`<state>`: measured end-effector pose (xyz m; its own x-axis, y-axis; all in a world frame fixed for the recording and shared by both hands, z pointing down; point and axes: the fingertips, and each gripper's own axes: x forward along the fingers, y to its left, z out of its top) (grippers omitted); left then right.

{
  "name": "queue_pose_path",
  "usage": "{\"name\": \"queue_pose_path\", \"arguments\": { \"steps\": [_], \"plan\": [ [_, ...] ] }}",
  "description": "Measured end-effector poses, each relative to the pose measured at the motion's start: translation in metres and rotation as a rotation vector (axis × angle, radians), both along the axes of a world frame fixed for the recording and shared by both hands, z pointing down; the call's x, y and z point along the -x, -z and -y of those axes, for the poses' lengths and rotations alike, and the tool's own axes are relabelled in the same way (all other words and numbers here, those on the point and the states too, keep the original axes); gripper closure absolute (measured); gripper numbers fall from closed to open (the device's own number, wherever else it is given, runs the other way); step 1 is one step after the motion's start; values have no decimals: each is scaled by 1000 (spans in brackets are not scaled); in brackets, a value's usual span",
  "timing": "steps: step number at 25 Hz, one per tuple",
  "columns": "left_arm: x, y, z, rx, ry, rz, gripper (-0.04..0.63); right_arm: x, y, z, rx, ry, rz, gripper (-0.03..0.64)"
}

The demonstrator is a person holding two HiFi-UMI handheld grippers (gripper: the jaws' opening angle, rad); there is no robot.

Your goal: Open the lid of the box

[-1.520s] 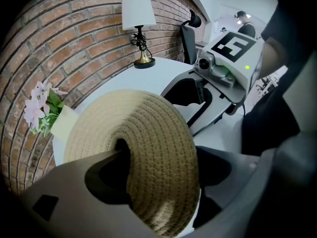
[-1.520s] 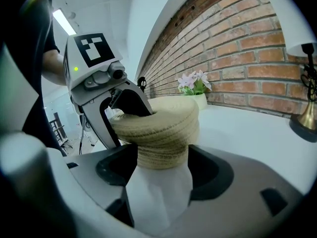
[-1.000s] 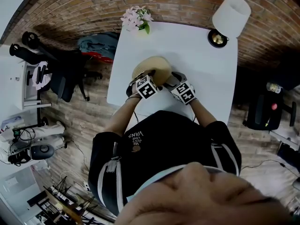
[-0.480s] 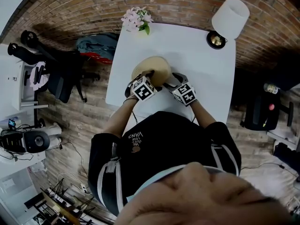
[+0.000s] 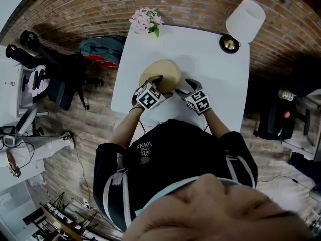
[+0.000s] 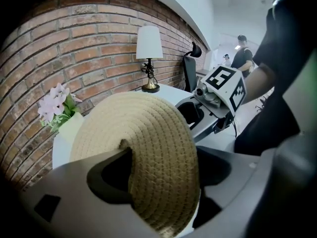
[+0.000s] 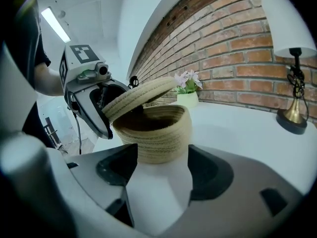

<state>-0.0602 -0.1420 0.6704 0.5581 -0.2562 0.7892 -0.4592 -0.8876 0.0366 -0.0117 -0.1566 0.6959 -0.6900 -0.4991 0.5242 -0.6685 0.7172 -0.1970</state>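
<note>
Gripping left claw [image 6: 163, 175]: jaws clamped on the near rim of the woven lid [image 6: 143, 133]; pinch firmly, as the rim looks thin.
Right claw [image 7: 161, 170]: jaws wide apart, nothing held; I'd close them on the woven box [image 7: 158, 133] just ahead to steady it.
Box place: mid white worktop [image 7: 237, 128], lid tilted above its opening.
Lift path: up and left, short of the far flowers [image 7: 185, 79].

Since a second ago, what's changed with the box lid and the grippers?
The left gripper, shut on the lid, has tipped it up off the box. The right gripper, jaws apart, has drawn back a little from the box. Box, lamp and flowers stayed put.
</note>
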Motion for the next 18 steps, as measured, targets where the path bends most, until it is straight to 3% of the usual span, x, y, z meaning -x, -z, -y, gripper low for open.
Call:
{"name": "queue_pose_path", "arguments": {
  "steps": [18],
  "plan": [
    [3,49,10,-121,100,-224,221,-29,24,5,7,-190,53,324]
  ]
}}
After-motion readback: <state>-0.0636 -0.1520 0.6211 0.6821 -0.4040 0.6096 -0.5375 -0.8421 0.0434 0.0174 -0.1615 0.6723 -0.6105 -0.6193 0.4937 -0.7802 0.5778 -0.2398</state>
